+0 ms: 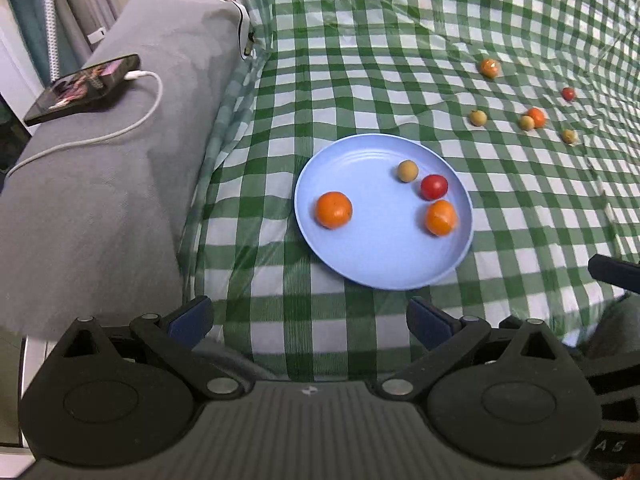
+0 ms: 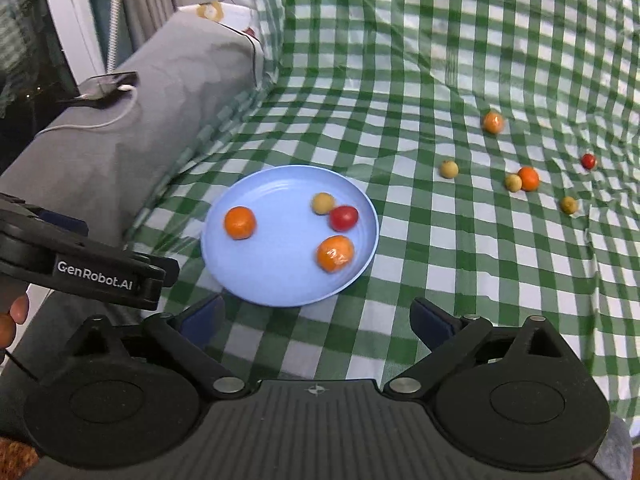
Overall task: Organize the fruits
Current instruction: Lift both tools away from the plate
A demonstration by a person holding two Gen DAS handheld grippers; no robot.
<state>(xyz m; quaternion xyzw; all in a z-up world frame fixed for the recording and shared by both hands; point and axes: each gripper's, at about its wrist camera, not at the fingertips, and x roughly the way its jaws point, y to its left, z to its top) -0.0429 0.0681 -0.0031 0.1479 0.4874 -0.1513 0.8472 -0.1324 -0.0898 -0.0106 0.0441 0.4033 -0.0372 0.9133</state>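
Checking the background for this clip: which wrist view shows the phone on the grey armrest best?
The left wrist view. There the phone lies large and sharp, its lit screen and white charging cable plainly visible. In the right wrist view the phone is small, dark and seen almost edge-on, so its screen cannot be made out.

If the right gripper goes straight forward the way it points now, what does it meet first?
Probably the near rim of the blue plate, which lies just ahead of the open right gripper. Only checkered cloth lies between them, though depth is uncertain.
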